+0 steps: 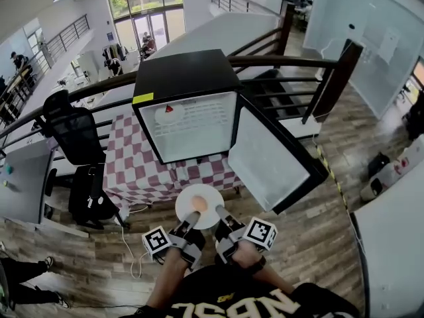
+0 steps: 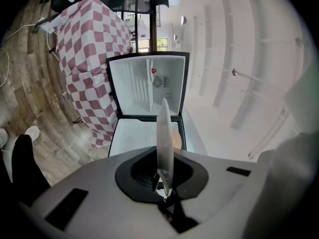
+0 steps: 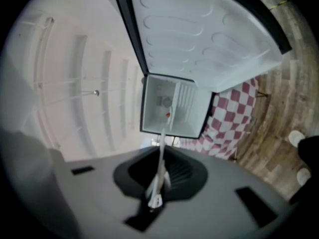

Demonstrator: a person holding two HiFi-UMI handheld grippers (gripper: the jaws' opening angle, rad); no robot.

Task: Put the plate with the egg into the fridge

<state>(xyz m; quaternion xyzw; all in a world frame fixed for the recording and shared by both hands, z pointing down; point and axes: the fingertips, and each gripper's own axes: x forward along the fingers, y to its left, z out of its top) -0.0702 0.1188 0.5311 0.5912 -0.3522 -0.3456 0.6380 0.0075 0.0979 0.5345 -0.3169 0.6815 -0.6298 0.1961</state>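
**Plate with egg held before the open fridge**

Both grippers hold the white plate (image 1: 212, 199) by its near rim, the left gripper (image 1: 188, 220) on the left side and the right gripper (image 1: 222, 218) on the right. In each gripper view the jaws are closed on the thin rim, which shows edge-on between them. The plate hangs in the air above the wood floor (image 1: 311, 237), just in front of the table and lower than the fridge (image 1: 189, 78). It is outside the fridge.

The egg (image 1: 198, 204) lies near the middle of the plate. In the left gripper view it shows as an orange bulge behind the plate's edge.

The fridge stands on a table under a red-and-white checked cloth (image 1: 129, 167). Its door (image 1: 271, 154) is swung wide to the right, and the white inside faces the plate. A black chair (image 1: 71, 134) stands left of the table
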